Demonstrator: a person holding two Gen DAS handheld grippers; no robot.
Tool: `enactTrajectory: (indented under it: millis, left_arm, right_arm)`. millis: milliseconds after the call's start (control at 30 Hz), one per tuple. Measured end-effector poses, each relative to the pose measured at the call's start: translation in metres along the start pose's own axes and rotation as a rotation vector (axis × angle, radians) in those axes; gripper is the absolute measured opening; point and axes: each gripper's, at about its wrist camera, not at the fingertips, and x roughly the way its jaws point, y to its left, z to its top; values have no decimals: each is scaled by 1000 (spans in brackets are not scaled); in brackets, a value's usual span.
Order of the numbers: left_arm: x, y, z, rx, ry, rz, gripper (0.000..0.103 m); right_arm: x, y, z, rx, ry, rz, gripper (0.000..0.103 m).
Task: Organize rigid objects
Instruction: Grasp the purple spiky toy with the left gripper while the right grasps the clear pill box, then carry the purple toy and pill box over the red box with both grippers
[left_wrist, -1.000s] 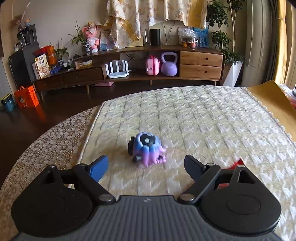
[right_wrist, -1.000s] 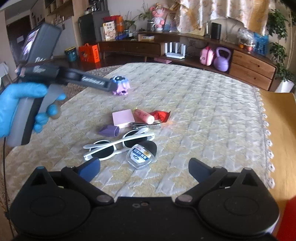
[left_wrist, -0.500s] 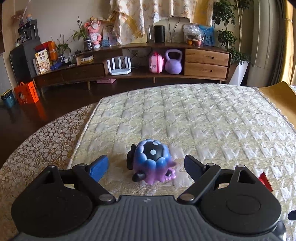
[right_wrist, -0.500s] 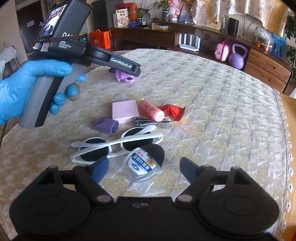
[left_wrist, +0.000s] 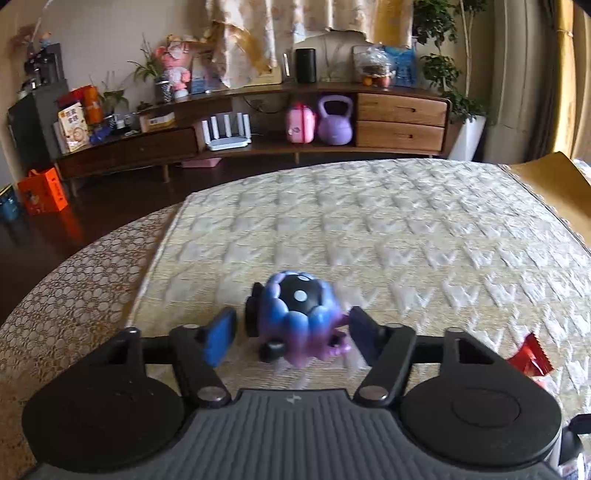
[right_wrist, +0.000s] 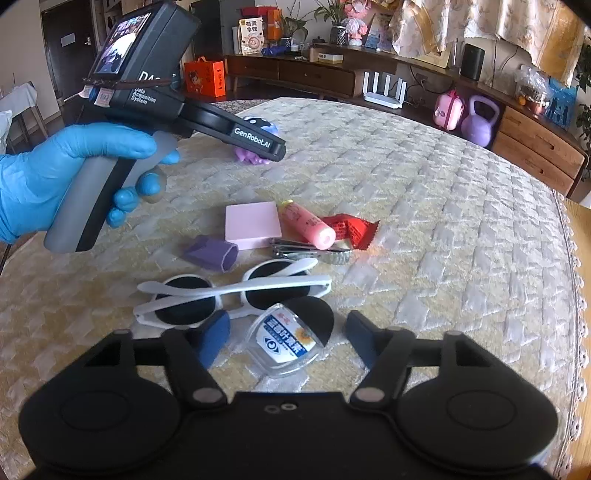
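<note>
Left gripper (left_wrist: 293, 334): the fingers are closing around a purple and blue toy (left_wrist: 295, 319). The toy sits between the pads on the quilted cloth (left_wrist: 388, 229) covering the counter. The right pad appears to be at the toy's side; a narrow gap remains on the left side, so the toy is not yet clamped.

Right gripper (right_wrist: 286, 338): the fingers are closing around a small clear case (right_wrist: 286, 345) with a blue and white label. The case lies flat between the pads, clear of both.

Layout in the right wrist view, taken from the case:
- White sunglasses (right_wrist: 229, 291), folded, at 11 o'clock, just beside the case.
- Purple cap (right_wrist: 212, 253) at 11 o'clock, beyond the sunglasses.
- Pink block (right_wrist: 253, 223), pink tube (right_wrist: 308, 223), nail clipper (right_wrist: 310, 253) and red wrapper (right_wrist: 351, 229), grouped at 12 o'clock.
- The toy at 12 o'clock, far side, partly hidden by the left gripper, which a blue-gloved hand (right_wrist: 59, 173) holds.
</note>
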Motion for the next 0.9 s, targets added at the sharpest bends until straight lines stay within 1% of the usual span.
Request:
enactTrajectory:
  millis: [100, 167, 267, 367, 533, 700, 900]
  left_arm:
    - [-2, -7, 0, 27, 1, 9, 57]
    - [-2, -7, 0, 24, 3, 9, 57]
    - [-4, -5, 0, 10, 16, 3, 57]
    - [-9, -5, 0, 7, 30, 12, 57]
    - [-22, -9, -6, 4, 54, 17, 57]
    - [-46, -21, -7, 14, 60, -12, 56]
    - [-83, -36, -7, 37, 39, -53, 56]
  right_arm:
    - [-2, 1, 0, 8, -1, -8, 55]
    - [-3, 1, 0, 12, -4, -12, 48]
    - [-5, 0, -1, 21, -5, -18, 48]
    - [-8, -1, -4, 32, -5, -30, 48]
    - [-23, -2, -9, 50, -15, -35, 48]
    - [-46, -2, -14, 55, -33, -39, 48]
    - [-76, -2, -20, 66, -62, -52, 48]
